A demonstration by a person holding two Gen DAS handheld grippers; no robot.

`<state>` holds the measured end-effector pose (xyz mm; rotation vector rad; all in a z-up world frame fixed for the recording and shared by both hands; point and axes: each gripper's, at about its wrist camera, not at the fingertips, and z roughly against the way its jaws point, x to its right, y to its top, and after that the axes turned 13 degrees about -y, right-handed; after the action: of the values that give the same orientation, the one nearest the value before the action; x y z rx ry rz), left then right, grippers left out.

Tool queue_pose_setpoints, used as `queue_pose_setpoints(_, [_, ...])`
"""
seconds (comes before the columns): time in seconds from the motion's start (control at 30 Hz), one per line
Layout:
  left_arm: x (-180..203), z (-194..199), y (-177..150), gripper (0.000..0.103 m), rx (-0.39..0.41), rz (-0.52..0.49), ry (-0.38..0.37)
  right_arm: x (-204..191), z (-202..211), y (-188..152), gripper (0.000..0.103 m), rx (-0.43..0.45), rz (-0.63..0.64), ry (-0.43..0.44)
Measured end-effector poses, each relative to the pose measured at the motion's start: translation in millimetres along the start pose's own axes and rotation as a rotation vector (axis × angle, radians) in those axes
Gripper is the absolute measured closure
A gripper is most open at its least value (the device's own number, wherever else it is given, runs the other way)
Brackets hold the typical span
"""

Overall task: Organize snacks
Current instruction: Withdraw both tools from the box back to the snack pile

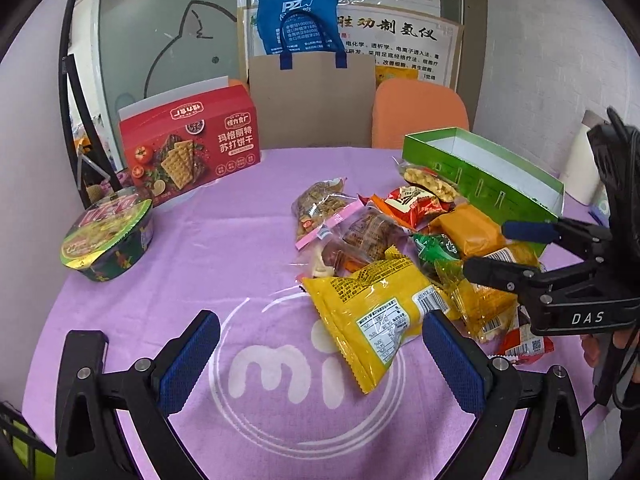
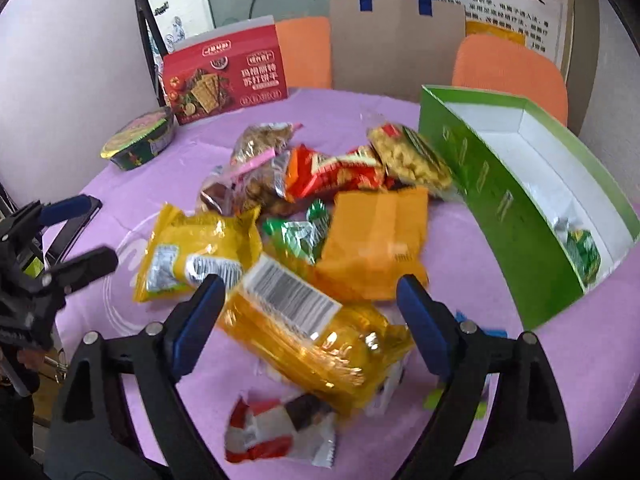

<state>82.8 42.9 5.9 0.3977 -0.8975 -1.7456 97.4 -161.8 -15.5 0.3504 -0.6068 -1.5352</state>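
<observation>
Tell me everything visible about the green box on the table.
The green box is a long, open-topped cardboard tray, glossy green outside with pale markings, plain white inside. It sits on the purple cloth at the right of the snack pile, tilted in the view. A green-wrapped snack lies inside at its near end. A peanut pack rests against its outer wall.

1. Office or meeting room, not a home kitchen: frosted glass partition (image 1: 168, 52) with a cartoon outline.
2. Printed Chinese posters (image 1: 400, 36) leaning on the wall, blue tote bag (image 1: 298, 12) hung over cardboard.
3. Orange office chairs (image 1: 420, 116) behind a round bench under a purple cloth (image 1: 200, 248).
</observation>
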Motion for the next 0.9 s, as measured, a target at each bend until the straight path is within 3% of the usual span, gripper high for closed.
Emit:
queue_pose_setpoints(0.1, [-3.0,-3.4,2.3,0.000,0.007,-0.012,-0.017,11.4,13.4,-31.5,0.015,-0.059,-0.029,0.023])
queue_pose_setpoints(0.2, [-2.3,-14.6,11.6,0.000,-0.011,-0.042,-0.031,17.7,32.8,-53.6,0.015,-0.040,-0.019,0.006])
queue_pose_setpoints(0.33, [7.4,-24.1,23.1,0.000,-0.035,-0.096,-0.110,16.0,47.1,-46.1,0.015,0.023,0.029,-0.046])
queue_pose_setpoints(0.4, [12.6,-27.0,23.1,0.000,-0.048,-0.113,-0.156,7.0,47.1,-38.3,0.015,0.034,0.055,-0.029])
queue_pose_setpoints(0.53, [16.0,-35.2,17.5,0.000,-0.085,-0.132,-0.120,-22.2,46.9,-30.4,0.015,0.063,0.167,0.000])
queue_pose_setpoints(0.63, [10.1,-34.8,13.4,0.000,-0.112,-0.101,-0.137,-34.1,38.6,-32.3,0.017,0.053,0.220,-0.035])
queue_pose_setpoints(0.7, [9.0,-29.2,12.3,0.000,-0.110,-0.081,-0.172,-29.7,27.6,-30.9,0.024,0.030,0.199,-0.067])
queue_pose_setpoints(0.8, [15.3,-15.1,11.5,0.000,-0.073,-0.076,-0.188,-4.6,23.2,-29.8,0.024,-0.009,0.052,-0.056])
queue_pose_setpoints(0.9, [23.1,-1.7,9.3,0.000,-0.058,-0.075,-0.211,8.3,46.6,-38.5,0.024,0.033,-0.017,-0.056])
